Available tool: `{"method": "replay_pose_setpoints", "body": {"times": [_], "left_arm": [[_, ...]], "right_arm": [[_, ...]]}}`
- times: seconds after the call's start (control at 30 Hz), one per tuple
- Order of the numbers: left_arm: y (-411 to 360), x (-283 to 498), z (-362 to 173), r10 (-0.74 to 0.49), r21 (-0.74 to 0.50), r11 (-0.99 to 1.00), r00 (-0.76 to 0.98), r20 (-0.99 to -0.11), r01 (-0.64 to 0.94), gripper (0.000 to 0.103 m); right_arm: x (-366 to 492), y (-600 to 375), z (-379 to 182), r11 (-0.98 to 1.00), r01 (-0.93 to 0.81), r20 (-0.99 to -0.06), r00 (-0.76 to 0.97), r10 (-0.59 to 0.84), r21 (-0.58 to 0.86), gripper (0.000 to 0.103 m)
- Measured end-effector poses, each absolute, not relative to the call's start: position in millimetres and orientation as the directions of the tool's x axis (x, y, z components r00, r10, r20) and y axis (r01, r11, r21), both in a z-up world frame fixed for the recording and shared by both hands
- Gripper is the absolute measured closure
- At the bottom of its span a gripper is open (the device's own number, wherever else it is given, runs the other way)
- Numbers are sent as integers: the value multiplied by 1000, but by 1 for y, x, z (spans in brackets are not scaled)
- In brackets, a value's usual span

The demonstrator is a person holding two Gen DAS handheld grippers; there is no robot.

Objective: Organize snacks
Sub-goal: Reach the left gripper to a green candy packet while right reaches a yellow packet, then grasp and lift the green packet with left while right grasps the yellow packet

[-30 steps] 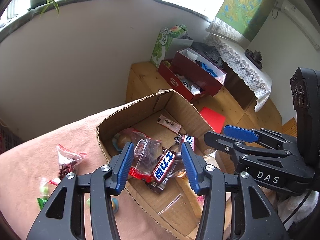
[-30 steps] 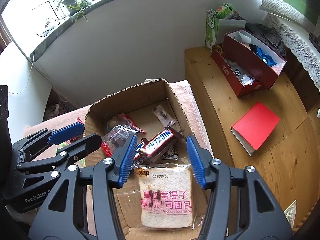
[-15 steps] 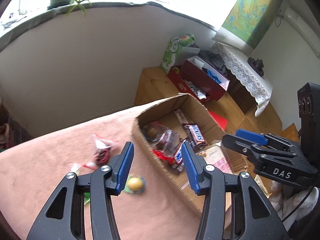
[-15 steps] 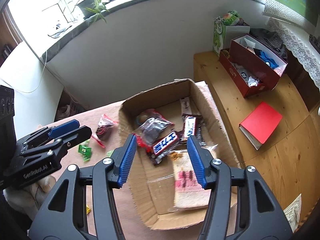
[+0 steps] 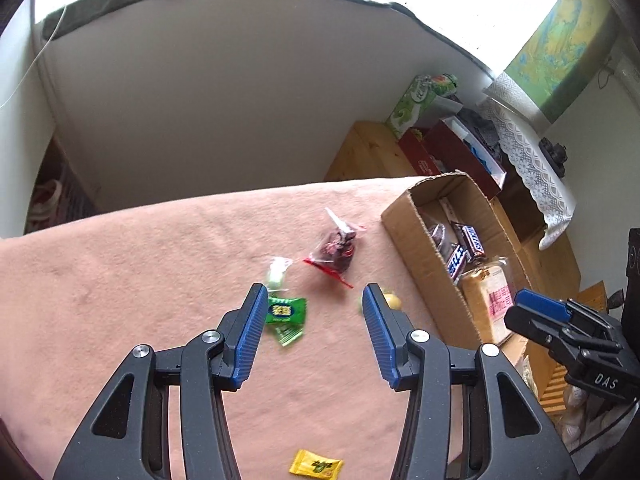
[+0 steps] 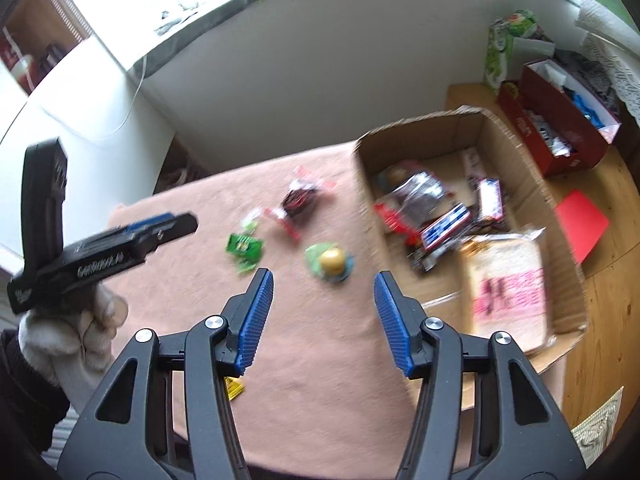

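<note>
A cardboard box (image 5: 404, 216) (image 6: 360, 184) on the pink cloth holds candy bars (image 6: 446, 226), a dark snack bag (image 6: 418, 196) and packed bread (image 6: 508, 284). Loose on the cloth lie a dark red snack bag (image 5: 336, 250) (image 6: 300, 200), green packets (image 5: 286, 316) (image 6: 244, 246), a round yellow sweet (image 6: 332, 262) and a yellow packet (image 5: 316, 467). My left gripper (image 5: 315, 320) is open and empty above the cloth, just short of the green packets. My right gripper (image 6: 324, 300) is open and empty, just short of the yellow sweet.
A wooden table (image 6: 612, 280) to the right holds a red book (image 6: 580, 224), a red shoebox (image 6: 560, 120) and a green tissue box (image 5: 420, 102). A white wall (image 5: 240, 100) stands behind the cloth. The cloth's far edge (image 5: 200, 204) drops off.
Both grippers have swung left, away from over the box to above the loose snacks on the cloth. Both stay open and empty.
</note>
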State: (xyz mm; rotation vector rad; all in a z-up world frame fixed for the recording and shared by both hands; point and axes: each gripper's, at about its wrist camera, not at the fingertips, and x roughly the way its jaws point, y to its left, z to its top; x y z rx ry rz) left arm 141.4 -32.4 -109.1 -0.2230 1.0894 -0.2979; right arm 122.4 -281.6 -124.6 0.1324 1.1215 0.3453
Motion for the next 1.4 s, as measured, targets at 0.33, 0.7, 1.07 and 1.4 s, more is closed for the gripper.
{"method": "replay_pose_setpoints", "body": {"times": [0.33, 0.7, 1.07, 1.4], "left_arm": [[0, 132, -146, -327, -328, 943, 364, -872, 61, 55], [-30, 149, -173, -319, -279, 946, 317, -893, 164, 55], [-51, 165, -195, -266, -216, 957, 285, -921, 195, 54], [-65, 165, -197, -212, -130, 957, 324, -922, 258, 55]], "right_arm": [[53, -201, -179, 863, -456, -902, 245, 355, 216, 48], [36, -168, -217, 829, -526, -924, 188, 334, 192, 48], [36, -148, -233, 810, -569, -934, 194, 299, 140, 48], [32, -124, -243, 793, -603, -947, 198, 254, 87, 52]]}}
